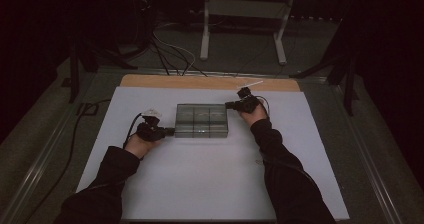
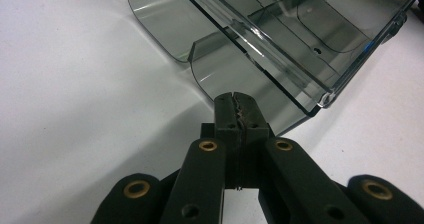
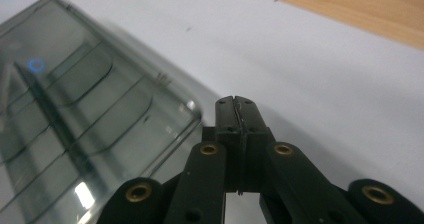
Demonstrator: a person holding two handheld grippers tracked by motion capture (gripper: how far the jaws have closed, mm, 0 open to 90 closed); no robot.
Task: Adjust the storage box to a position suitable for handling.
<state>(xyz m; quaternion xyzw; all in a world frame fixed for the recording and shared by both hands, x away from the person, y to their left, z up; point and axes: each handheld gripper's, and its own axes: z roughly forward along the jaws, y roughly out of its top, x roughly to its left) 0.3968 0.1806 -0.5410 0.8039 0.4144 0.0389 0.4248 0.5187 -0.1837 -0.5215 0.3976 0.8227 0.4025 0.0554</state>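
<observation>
In the high view, a smoky clear plastic organizer box (image 1: 201,120) with compartments lies in the middle of the white sheet on the desk (image 1: 210,184). The left tongs (image 1: 167,131) meet its near left corner, and the right tongs (image 1: 229,104) sit at its far right corner. With only closed tips at two opposite corners, the risk is that a push from one side spins or skids the light box across the smooth sheet instead of moving it as intended. Beyond the desk stand a metal frame (image 1: 242,14), loose cables (image 1: 170,51) on the floor and a dark stand leg (image 1: 350,79), all well apart from the work; nothing lies between the tongs and the box.

In the left gripper view, the left tongs (image 2: 235,98) are pressed together with nothing between them, their tip right at the curved edge of a hinged flap on the box (image 2: 280,39). The slick, thin plastic could let the tip slip off or flex the flap.

In the right gripper view, the right tongs (image 3: 235,100) are likewise closed and empty, just beside the rounded corner of the box (image 3: 75,119); whether they touch it is unclear. A tip that glances off this rounded corner would slide onto the bare sheet.
</observation>
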